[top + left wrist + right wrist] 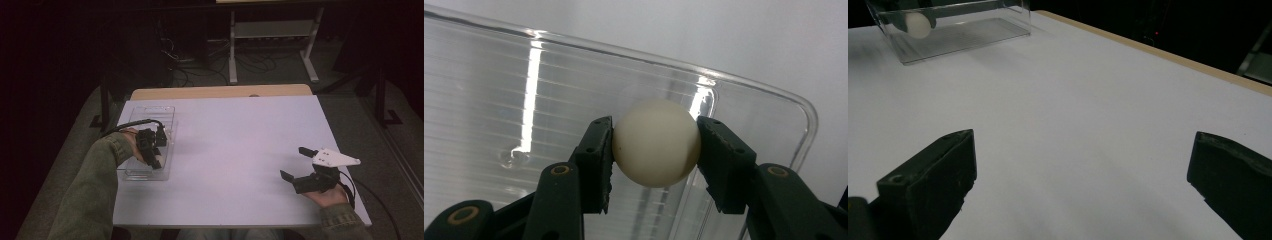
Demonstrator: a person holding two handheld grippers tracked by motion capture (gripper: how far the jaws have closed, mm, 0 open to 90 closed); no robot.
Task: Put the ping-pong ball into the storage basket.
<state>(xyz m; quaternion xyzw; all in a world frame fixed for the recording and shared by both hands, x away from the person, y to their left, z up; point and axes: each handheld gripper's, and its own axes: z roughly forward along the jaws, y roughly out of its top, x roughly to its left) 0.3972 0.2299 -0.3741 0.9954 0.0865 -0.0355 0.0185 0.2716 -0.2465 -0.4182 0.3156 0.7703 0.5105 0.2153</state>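
one white ball (656,142) pinched between the pads of the left gripper (655,155) | ball sits inside the clear plastic tray (574,90), just above its floor | round, so no long axis, no heading | right gripper (305,165) gapes wide, holds nothing, well apart across the white table (240,145) | left hand nearer | likely next: release downward

Left gripper (151,150) at far left, fingers (594,160) clamped. Right gripper (300,165) near right, fingers (933,185) spread wide, forearms extended.
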